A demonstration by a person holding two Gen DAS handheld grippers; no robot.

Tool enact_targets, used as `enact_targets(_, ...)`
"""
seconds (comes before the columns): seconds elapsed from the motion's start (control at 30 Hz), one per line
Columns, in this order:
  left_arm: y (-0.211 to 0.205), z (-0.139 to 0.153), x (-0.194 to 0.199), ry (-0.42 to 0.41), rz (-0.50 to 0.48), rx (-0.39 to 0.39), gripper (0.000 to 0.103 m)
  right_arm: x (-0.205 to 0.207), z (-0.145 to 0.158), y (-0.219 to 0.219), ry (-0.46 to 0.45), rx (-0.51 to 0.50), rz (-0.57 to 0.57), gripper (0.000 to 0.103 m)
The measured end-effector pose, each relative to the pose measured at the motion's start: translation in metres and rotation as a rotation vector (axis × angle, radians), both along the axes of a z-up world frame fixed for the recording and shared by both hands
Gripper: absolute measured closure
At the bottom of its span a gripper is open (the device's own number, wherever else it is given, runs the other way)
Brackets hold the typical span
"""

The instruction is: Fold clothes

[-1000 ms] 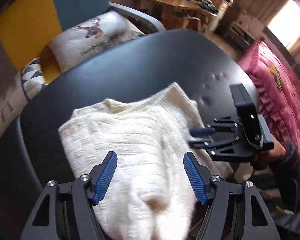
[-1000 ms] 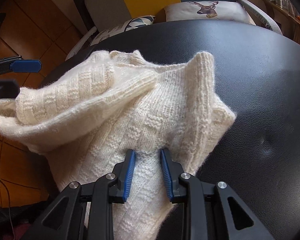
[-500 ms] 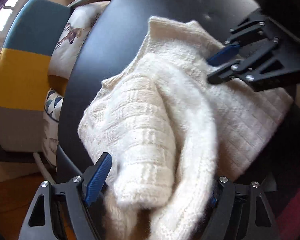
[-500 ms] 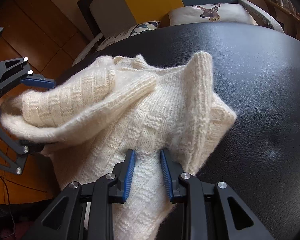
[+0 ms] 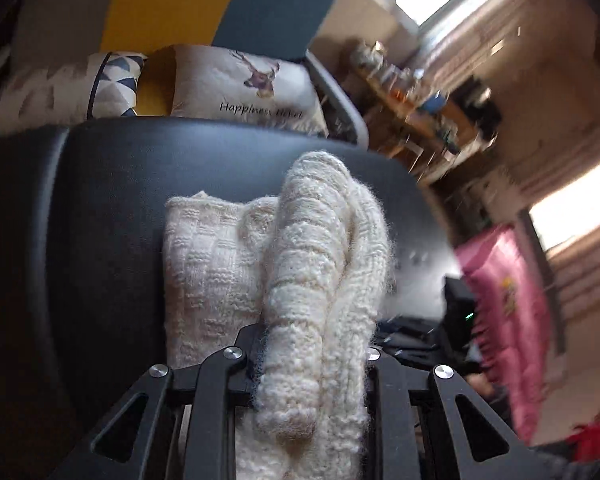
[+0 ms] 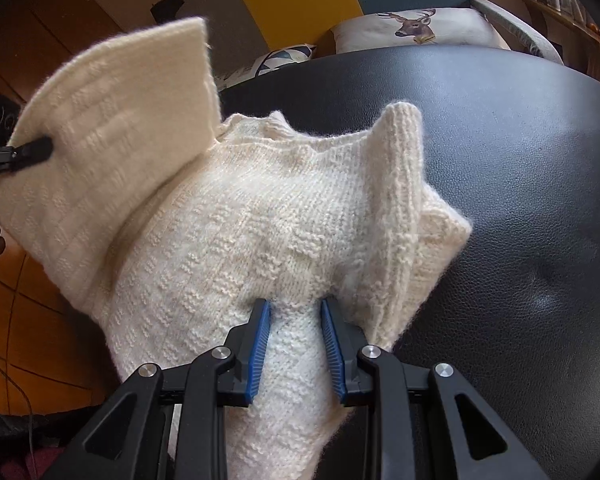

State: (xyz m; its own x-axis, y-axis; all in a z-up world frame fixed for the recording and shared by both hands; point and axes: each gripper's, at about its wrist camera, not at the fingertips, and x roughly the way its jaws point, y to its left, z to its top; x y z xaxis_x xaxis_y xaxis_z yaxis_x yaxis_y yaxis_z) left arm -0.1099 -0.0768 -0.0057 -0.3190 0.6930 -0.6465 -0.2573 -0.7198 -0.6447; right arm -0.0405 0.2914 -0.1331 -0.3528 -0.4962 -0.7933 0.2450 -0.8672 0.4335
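**Both tongs clamped on the cream sweater**

A cream knitted sweater [image 6: 260, 232] lies on the near left part of a black padded surface [image 6: 520, 160], partly hanging over its near edge. The right gripper [image 6: 296, 344] pinches a ridge of the knit at the near edge, blue pads pressing in from both sides. The left gripper [image 5: 312, 360] has just been closing, and a thick bundled fold of the sweater now fills the gap between its fingers (the pads themselves are buried in wool). In the right wrist view that fold stands lifted off the surface at the far left, held up like a flap with the black fingertip biting its edge. Beyond the surface sits a chair [image 5: 260, 8] with yellow and teal panels, with a deer-print cushion [image 5: 252, 84] and a triangle-patterned cushion [image 5: 112, 80] on it. A pink cloth [image 5: 504, 300] hangs to the right.
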Motion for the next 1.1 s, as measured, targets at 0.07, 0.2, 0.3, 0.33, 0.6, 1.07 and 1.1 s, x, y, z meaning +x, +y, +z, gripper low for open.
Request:
enact_targets(0.07,-0.017,0.001,0.004,0.011,0.059,0.119,0.080,0.001,0.000,0.001,-0.011,-0.007,-0.015,0.076)
enact_targets(0.2,-0.004,0.002,0.007,0.059,0.060,0.200,0.080,0.002,0.000,-0.004,-0.031,-0.017,-0.029,0.076)
enact_targets(0.3,0.033,0.002,0.007,0.082,-0.019,0.185,0.080,0.008,-0.001,-0.009,-0.027,-0.008,-0.030,0.076)
enact_targets(0.33,0.049,0.001,0.008,0.088,-0.050,0.174,0.080,0.010,-0.002,-0.008,-0.028,-0.010,-0.035,0.076)
enact_targets(0.6,0.154,-0.054,0.021,0.048,-0.224,-0.073,0.078,0.010,-0.010,0.001,-0.026,-0.110,-0.080,0.076)
enact_targets(1.07,0.100,-0.016,0.047,0.017,-0.193,0.238,0.029,0.063,-0.002,0.061,-0.013,-0.261,-0.152,0.077)
enact_targets(1.1,0.084,-0.014,0.044,0.053,-0.148,0.201,0.029,0.073,0.005,0.067,0.003,-0.228,-0.163,0.075)
